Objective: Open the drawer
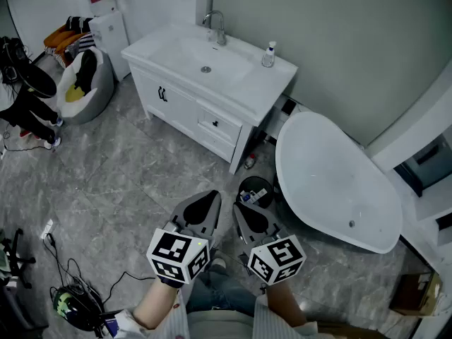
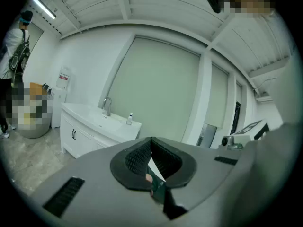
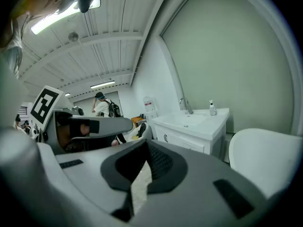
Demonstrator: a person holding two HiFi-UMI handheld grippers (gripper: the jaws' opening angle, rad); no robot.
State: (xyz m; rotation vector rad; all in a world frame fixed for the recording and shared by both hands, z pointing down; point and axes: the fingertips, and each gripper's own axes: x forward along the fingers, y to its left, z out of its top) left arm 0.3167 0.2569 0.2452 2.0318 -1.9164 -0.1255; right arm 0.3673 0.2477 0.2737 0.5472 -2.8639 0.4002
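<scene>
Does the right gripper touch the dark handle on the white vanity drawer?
Apart. In the head view the right gripper hangs over the grey floor, with floor showing between it and the dark handle on the white vanity drawer.

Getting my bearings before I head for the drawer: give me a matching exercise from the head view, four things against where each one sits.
Things:
1. soap bottle
2. faucet
3. black bin
4. bean bag

Places:
A. on the floor beside the bathtub
B. on the floor left of the vanity
C. at the countertop's right end
D. behind the basin

Pairs: 1-C, 2-D, 3-A, 4-B
</scene>
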